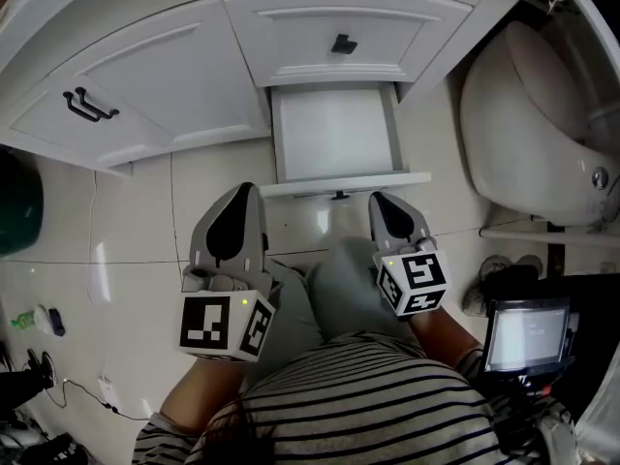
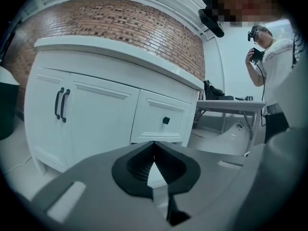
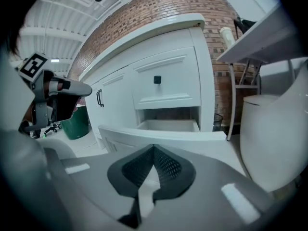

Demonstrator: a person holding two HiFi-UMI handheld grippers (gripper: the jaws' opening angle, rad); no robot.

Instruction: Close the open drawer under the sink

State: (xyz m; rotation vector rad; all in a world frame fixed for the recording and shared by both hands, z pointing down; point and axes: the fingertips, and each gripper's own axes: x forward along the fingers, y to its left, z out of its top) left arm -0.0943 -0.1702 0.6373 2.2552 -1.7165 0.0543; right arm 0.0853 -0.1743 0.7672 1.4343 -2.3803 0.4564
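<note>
The white lower drawer under the sink cabinet stands pulled out, its inside bare, its front panel nearest me. Above it, the upper drawer with a black knob is flush with the cabinet. My left gripper hovers shut just left of the front panel and short of it. To the panel's right my right gripper is shut too, holding nothing. In the right gripper view the drawer's front panel lies just beyond the shut gripper. The left gripper points at the upper drawer's knob.
A white toilet stands right of the cabinet. Cabinet doors with black handles are at the left, beside a green bin. A screen device and shoes lie at the lower right. Another person stands behind.
</note>
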